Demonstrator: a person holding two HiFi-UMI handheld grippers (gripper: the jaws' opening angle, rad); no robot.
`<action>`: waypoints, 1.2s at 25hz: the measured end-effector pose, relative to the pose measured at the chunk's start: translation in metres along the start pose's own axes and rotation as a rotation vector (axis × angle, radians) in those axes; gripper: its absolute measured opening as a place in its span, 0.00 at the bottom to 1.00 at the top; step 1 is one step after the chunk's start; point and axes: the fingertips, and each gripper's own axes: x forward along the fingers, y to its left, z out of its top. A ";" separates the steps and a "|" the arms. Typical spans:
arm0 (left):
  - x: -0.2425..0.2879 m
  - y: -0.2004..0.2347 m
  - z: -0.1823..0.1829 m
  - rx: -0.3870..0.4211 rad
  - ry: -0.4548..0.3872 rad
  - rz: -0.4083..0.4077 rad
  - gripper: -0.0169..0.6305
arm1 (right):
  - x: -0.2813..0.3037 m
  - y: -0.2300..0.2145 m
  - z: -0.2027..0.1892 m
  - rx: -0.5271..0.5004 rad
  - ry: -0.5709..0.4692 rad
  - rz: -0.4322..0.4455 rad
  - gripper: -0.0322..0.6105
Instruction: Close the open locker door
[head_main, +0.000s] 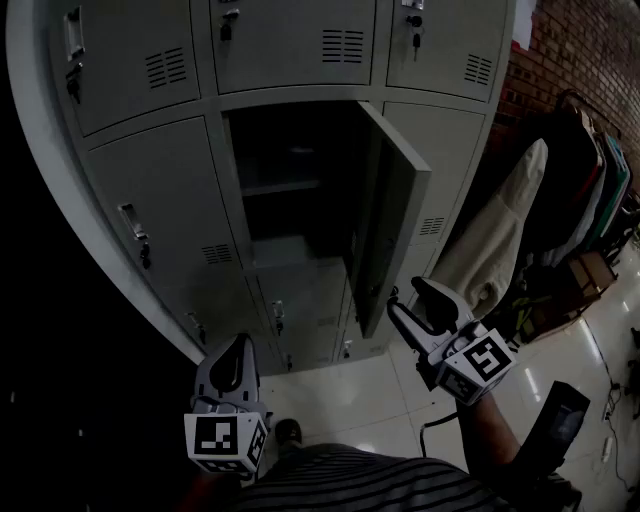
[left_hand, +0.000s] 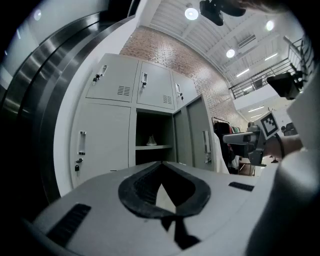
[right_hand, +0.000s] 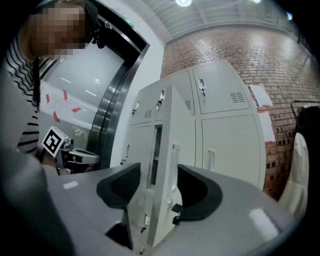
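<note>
1. Head view. The room is dim, with a pale glossy tiled floor (head_main: 340, 390) and a red brick wall (head_main: 580, 50) at 1 o'clock. A bank of grey metal lockers (head_main: 160, 190) fills the upper frame.
2. The open grey metal locker door (head_main: 392, 225) is in the middle column. It is hinged on its right side and swung out towards the camera. The dark compartment (head_main: 290, 180) at 12 o'clock has a shelf inside.
3. The right gripper (head_main: 412, 297) is at 4 o'clock, just beside the door's lower free corner. I cannot tell whether they touch. The left gripper (head_main: 232, 355) is at 7 o'clock, well apart from the door.
4. A cream garment (head_main: 495, 240) hangs at 3 o'clock among darker clothes.
5. Left gripper view. The black pads meet at their tips with nothing between them. The lockers stand ahead, with the open door at 1 o'clock and the other gripper at 3 o'clock. A small pale object (left_hand: 151, 141) sits on the shelf, too small to identify.
6. Right gripper view. The jaws stand wide apart. The door is edge-on at 6 o'clock and rises between the pads, which do not press on it.
</note>
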 end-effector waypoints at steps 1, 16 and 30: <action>0.009 0.006 0.004 0.002 -0.005 -0.010 0.03 | 0.009 -0.004 -0.002 0.003 0.005 0.002 0.41; 0.108 0.064 0.029 0.020 -0.047 -0.144 0.03 | 0.090 0.038 0.002 0.008 0.031 0.155 0.28; 0.133 0.166 0.019 0.019 -0.040 -0.051 0.03 | 0.250 0.089 -0.002 0.044 0.006 0.231 0.24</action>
